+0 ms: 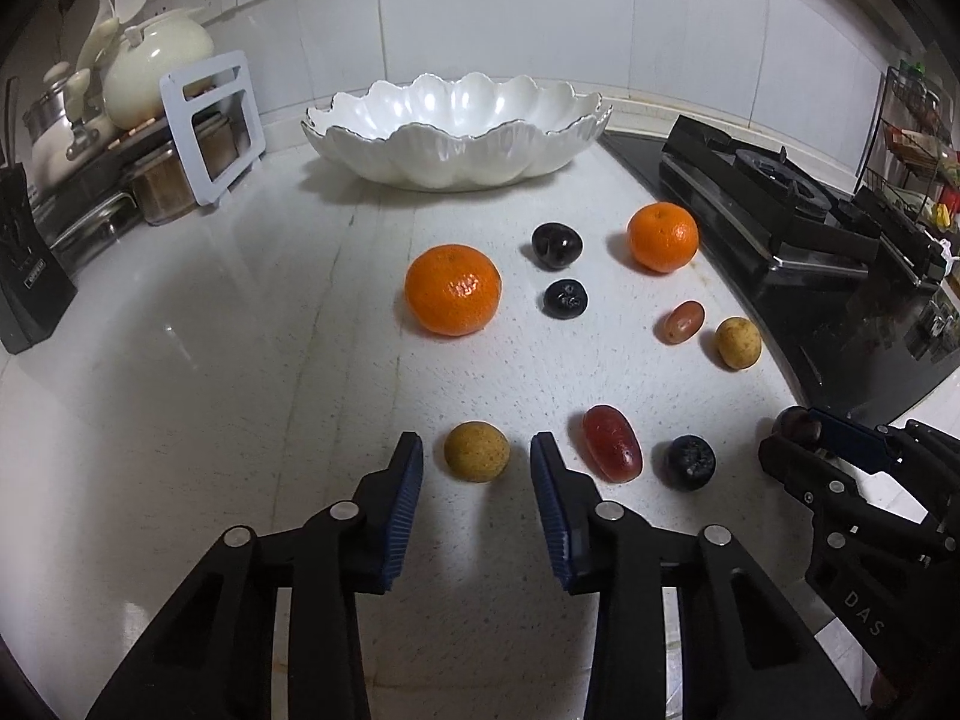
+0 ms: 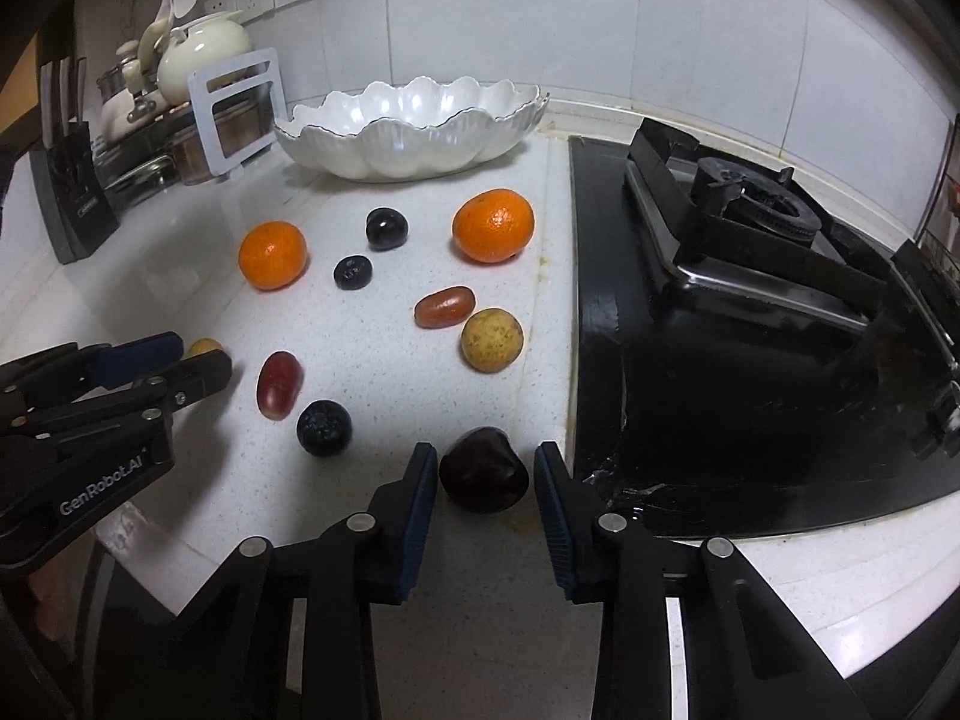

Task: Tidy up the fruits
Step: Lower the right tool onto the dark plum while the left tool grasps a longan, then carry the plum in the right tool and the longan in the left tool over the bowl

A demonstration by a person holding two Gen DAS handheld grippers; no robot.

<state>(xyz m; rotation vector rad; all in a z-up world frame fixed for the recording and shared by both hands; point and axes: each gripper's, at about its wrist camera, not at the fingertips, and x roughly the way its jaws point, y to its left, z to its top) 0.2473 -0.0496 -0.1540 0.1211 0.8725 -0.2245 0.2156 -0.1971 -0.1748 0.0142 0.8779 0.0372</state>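
A white scalloped bowl (image 1: 456, 162) (image 2: 408, 150) stands at the back of the white counter. Fruits lie loose in front of it: two oranges (image 1: 453, 290) (image 1: 663, 237), several dark round fruits, two red grapes (image 1: 612, 444) (image 1: 683, 322) and a yellow-brown fruit (image 1: 738, 342). My left gripper (image 1: 477, 459) (image 2: 204, 354) straddles another small yellow-brown fruit (image 1: 477, 453), with a gap on each side, so it is open. My right gripper (image 2: 483, 462) (image 1: 792, 429) has its pads against a dark red plum (image 2: 483, 471) near the counter's front edge.
A black gas hob (image 2: 750, 312) fills the right side, close to my right gripper. A knife block (image 1: 24, 276), a white rack (image 1: 210, 126) with jars and a cream pot (image 1: 156, 69) crowd the back left. The left half of the counter (image 1: 180, 390) is bare.
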